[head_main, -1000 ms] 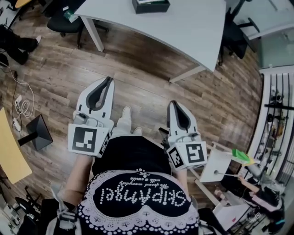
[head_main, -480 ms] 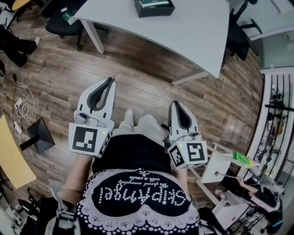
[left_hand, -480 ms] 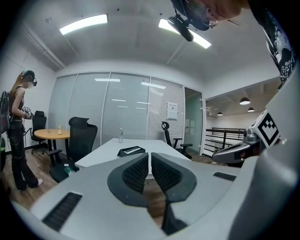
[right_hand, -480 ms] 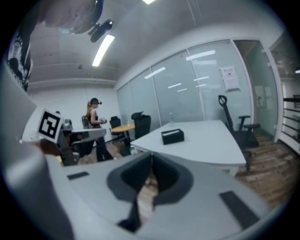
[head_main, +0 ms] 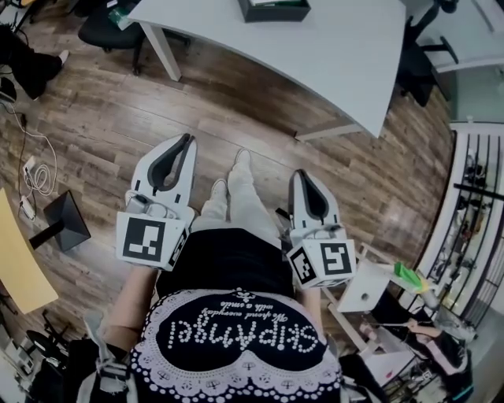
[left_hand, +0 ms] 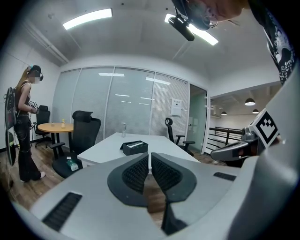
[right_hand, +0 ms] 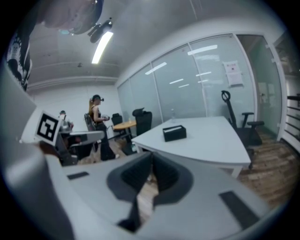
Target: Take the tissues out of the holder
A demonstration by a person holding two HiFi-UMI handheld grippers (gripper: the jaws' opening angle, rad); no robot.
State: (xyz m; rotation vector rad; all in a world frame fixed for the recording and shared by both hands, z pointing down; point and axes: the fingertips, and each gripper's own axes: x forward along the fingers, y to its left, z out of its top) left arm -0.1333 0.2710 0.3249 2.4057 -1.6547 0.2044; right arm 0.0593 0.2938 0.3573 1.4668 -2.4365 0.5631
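Observation:
The black tissue holder (head_main: 274,9) stands on the white table (head_main: 331,55) at the top of the head view, far ahead of both grippers. It also shows in the left gripper view as the holder (left_hand: 134,147) and in the right gripper view as the holder (right_hand: 174,133), with a pale strip in its top slot. My left gripper (head_main: 187,140) is held at waist height over the wooden floor, jaws shut and empty. My right gripper (head_main: 302,175) is beside it, also shut with nothing between its fingers. The same closed tips show at the left gripper (left_hand: 149,157) and the right gripper (right_hand: 152,157).
Black office chairs (left_hand: 85,129) stand round the table, with one chair (head_main: 417,59) at its right. A person (left_hand: 23,126) stands by a round wooden table (left_hand: 55,127). A cable (head_main: 35,169) and a black stand (head_main: 59,220) lie on the floor at left. Shelving (head_main: 472,197) lines the right.
The white table and the holder have slid lower and nearer in the head view as the person walks forward, one leg now stepping out. Both grippers stay shut in the same pose.

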